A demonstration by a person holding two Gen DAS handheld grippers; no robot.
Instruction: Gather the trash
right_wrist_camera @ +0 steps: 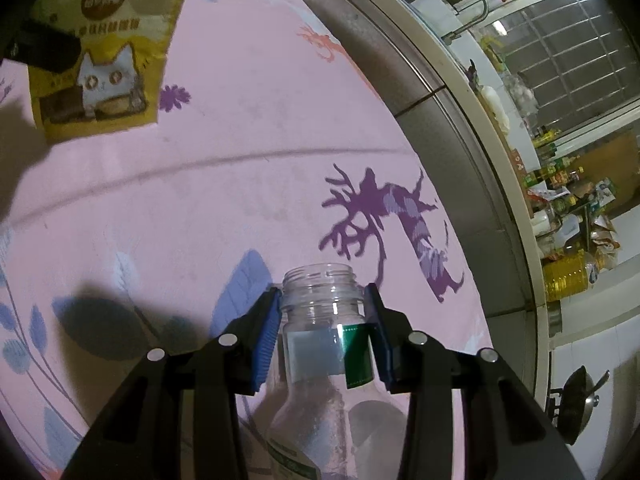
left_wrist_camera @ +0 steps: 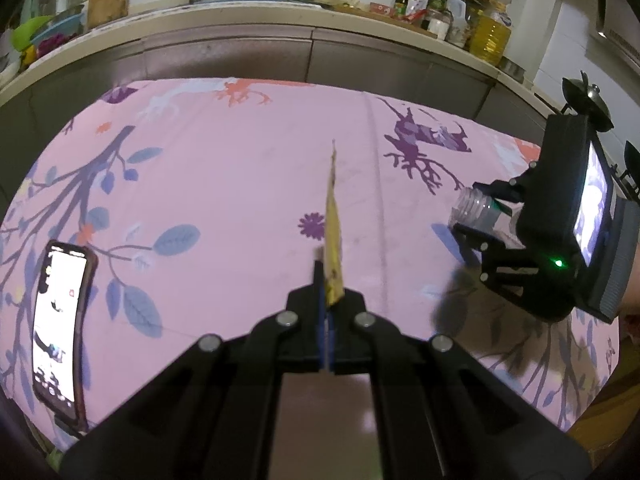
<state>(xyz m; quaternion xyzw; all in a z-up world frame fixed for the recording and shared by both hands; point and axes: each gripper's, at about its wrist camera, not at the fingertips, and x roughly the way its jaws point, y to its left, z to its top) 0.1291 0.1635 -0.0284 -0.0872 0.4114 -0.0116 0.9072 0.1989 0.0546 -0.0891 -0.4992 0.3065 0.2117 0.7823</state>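
Above the desk (left_wrist_camera: 224, 184), which is wearing a pink patterned cloth, both grippers are carrying trash clear of the surface. The left gripper (left_wrist_camera: 329, 300) is clamping fully down on a yellow wrapper (left_wrist_camera: 334, 240), pinching it by one edge so the flat sheet is standing edge-on to that camera (its printed cat face is showing in the right wrist view (right_wrist_camera: 104, 52)). The right gripper (right_wrist_camera: 322, 332) is holding a clear plastic bottle (right_wrist_camera: 320, 312) by its neck, jaws part-way closed with the blue pads pressing just below the open threaded mouth; the narrow neck probably gives a firmer hold than the body. A phone (left_wrist_camera: 60, 328) with a lit screen is lying on the cloth at the left, well apart from both. No bin is showing in either view.
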